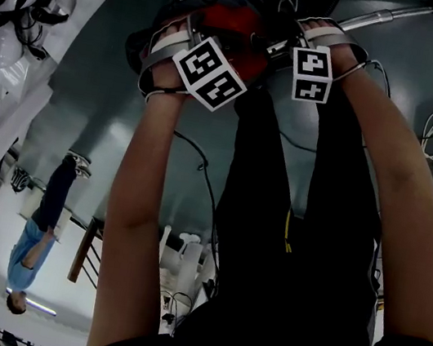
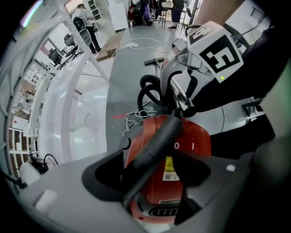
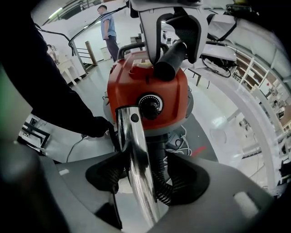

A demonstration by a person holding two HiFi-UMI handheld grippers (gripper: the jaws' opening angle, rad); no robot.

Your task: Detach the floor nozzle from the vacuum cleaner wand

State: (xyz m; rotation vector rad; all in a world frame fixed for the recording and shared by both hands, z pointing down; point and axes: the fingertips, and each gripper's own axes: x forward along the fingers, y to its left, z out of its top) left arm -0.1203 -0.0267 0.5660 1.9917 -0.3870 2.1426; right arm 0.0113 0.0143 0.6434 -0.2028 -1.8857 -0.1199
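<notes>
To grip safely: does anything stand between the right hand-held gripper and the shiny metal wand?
Nothing visible does. The shiny metal wand stands between the open jaws of the right hand-held gripper; a black ribbed hose lies behind it.

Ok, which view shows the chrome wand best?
Right gripper view: the wand runs close and sharp between the jaws of the open right tool. The head view catches only a short stretch; the left gripper view shows it poorly, if at all.
</notes>
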